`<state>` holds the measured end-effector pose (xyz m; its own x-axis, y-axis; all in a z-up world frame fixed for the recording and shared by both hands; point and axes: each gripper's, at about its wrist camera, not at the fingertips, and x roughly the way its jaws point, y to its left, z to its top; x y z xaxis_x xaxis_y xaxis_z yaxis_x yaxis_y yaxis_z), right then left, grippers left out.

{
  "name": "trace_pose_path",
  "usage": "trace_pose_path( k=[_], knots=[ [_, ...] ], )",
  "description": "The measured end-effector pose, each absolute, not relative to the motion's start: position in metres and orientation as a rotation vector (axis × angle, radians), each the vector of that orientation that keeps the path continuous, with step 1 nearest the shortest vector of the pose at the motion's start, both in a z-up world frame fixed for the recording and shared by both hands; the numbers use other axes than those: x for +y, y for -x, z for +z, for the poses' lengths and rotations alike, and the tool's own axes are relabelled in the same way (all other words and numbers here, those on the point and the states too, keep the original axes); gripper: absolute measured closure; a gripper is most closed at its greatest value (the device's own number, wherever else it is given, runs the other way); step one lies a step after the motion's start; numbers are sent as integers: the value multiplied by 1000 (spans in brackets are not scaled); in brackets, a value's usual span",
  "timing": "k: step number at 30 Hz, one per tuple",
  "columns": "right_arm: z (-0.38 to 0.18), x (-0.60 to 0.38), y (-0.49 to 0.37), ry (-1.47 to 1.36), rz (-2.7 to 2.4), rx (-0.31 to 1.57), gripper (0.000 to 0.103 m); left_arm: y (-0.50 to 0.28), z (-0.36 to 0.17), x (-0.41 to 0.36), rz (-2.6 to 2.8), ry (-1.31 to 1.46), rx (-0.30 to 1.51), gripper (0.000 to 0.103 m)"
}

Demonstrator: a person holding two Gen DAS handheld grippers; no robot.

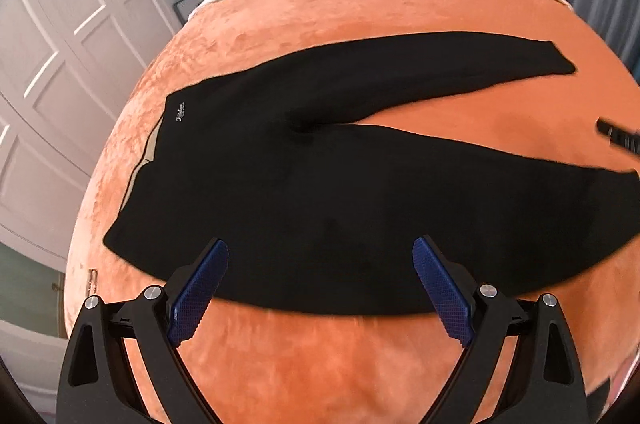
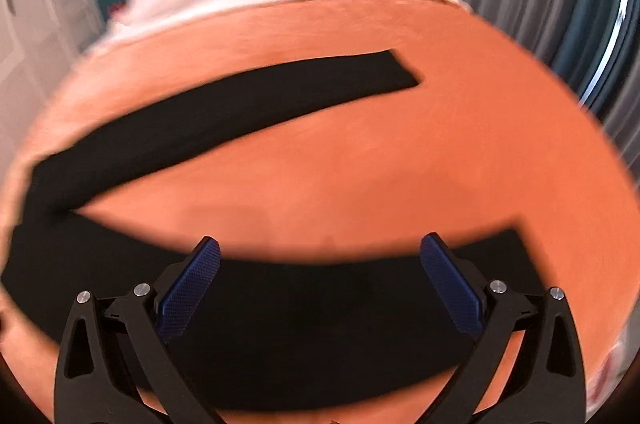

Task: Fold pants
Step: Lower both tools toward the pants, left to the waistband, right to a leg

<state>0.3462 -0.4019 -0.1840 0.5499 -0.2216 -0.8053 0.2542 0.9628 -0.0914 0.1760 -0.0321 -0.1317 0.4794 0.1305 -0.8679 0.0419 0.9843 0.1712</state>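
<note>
The black pants (image 1: 320, 184) lie flat on the orange bed cover (image 1: 320, 364), waist left, legs splayed rightward, with the left gripper (image 1: 320, 256) and right gripper (image 2: 320, 256) gaping, empty, over the near leg.

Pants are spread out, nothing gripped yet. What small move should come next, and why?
Probably lower both open grippers onto the near leg's edge: the left gripper near the waist, the right gripper near the cuff. The black pants lie flat on the orange blanket, legs apart, needing one folded over the other.
</note>
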Motion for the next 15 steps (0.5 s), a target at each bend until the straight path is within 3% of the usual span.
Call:
trace_pose_path(
  k=[9, 15],
  knots=[
    [-232, -548, -551, -245, -268, 946, 5, -257, -171, -10, 37, -31, 1063, 11],
    [-271, -571, -617, -278, -261, 1015, 5, -303, -187, 22, 103, -26, 1068, 11]
  ],
)
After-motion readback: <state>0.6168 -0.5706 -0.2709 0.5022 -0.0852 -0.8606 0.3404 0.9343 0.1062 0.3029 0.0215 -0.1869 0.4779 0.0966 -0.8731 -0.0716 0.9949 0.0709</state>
